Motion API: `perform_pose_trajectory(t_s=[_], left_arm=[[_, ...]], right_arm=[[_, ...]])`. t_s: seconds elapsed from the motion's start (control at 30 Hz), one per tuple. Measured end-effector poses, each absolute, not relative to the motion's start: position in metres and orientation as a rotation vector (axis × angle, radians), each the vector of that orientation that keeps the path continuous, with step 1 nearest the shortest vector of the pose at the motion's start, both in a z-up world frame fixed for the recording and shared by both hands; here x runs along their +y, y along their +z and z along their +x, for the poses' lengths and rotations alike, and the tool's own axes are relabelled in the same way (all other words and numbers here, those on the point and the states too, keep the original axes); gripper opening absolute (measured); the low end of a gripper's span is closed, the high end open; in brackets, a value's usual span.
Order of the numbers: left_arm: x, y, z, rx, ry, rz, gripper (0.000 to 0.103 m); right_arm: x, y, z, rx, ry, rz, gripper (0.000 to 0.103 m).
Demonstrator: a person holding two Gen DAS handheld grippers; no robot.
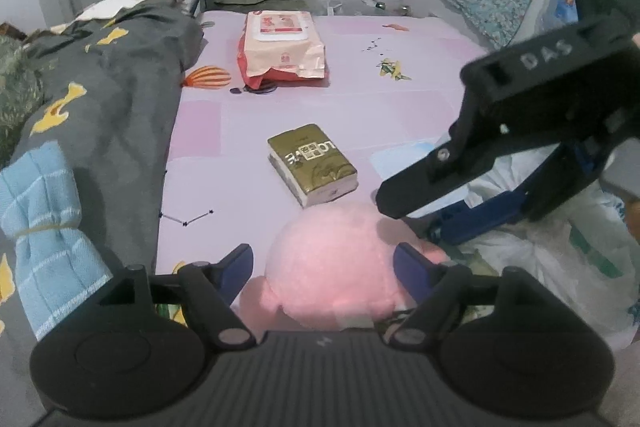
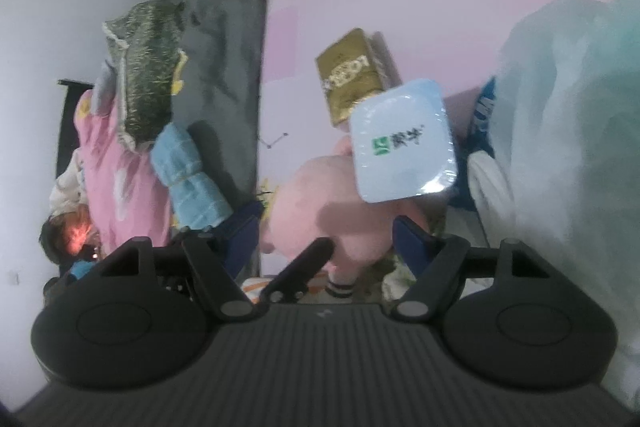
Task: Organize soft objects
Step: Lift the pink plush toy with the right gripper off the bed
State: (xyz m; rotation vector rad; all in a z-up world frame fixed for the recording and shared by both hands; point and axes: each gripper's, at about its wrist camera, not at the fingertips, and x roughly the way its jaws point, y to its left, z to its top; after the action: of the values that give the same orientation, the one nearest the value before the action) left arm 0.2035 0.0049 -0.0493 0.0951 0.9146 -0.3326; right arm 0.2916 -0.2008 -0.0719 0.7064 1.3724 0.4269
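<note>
Pink plush toy (image 1: 332, 279) lies beside white plastic bag (image 1: 560, 259).

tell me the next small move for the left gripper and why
Probably close the left gripper on the pink plush. Its blue fingers already sit on either side of the plush, jaws open and not visibly pressing it. The right gripper hangs open just beyond the plush, so nothing seems to hold the plush yet.

Pink-sheeted bed (image 1: 400, 107): tissue pack (image 1: 312, 163), wipes (image 1: 280, 43), seemingly plush toy (image 1: 332, 275).
</note>
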Motion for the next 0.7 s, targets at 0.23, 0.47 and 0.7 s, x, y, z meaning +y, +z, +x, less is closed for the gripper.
perform_pose_trajectory(t_s=[0.23,0.47,0.7], left_arm=[[0.03,-0.056,0.203,0.963,-0.334,-0.013,0.079],[0.032,-0.06,0.206,0.989,-0.324,-0.047,0.075],[0.033,-0.046,0.194,0.949,-0.293,-0.038,0.073]], right_arm=[[-0.183,-0.089,0.298,1.408,0.409,0.689,0.074],[-0.166,-0.1,0.308,1.405,0.41,0.677,0.074],[-0.157,-0.088,0.304,1.366,0.444,0.648,0.066]])
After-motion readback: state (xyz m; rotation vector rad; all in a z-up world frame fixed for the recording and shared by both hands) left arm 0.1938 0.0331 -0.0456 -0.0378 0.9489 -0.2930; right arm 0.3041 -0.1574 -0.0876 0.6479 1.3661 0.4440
